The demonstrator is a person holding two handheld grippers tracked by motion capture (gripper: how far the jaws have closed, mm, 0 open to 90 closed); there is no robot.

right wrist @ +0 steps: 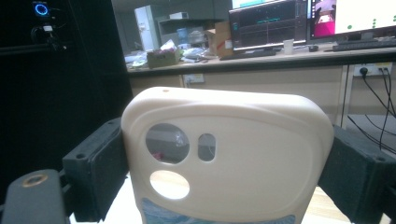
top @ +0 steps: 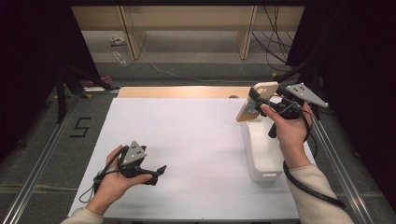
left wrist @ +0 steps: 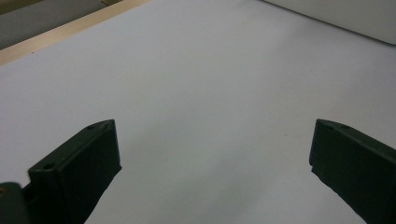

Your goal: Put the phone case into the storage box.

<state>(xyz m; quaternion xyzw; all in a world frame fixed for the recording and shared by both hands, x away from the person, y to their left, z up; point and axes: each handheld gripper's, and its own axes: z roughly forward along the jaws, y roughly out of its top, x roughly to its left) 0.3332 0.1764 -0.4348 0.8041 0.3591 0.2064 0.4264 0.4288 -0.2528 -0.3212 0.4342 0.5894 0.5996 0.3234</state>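
Note:
A cream-coloured phone case (top: 254, 101) with round camera cut-outs is held up in the air at the right, above a white rectangular box (top: 262, 150). My right gripper (top: 259, 99) is shut on the phone case (right wrist: 224, 154), one black pad (right wrist: 95, 172) pressing on each long side. My left gripper (top: 160, 171) rests low over the white table sheet (top: 187, 140) at the front left. Its jaws stand wide open with only bare sheet (left wrist: 205, 93) between them.
The white box stands lengthwise near the right edge of the sheet. A wooden strip (top: 182, 92) runs along the far edge of the table. Black curtains hang at both sides, and cables (top: 273, 37) lie on the floor beyond.

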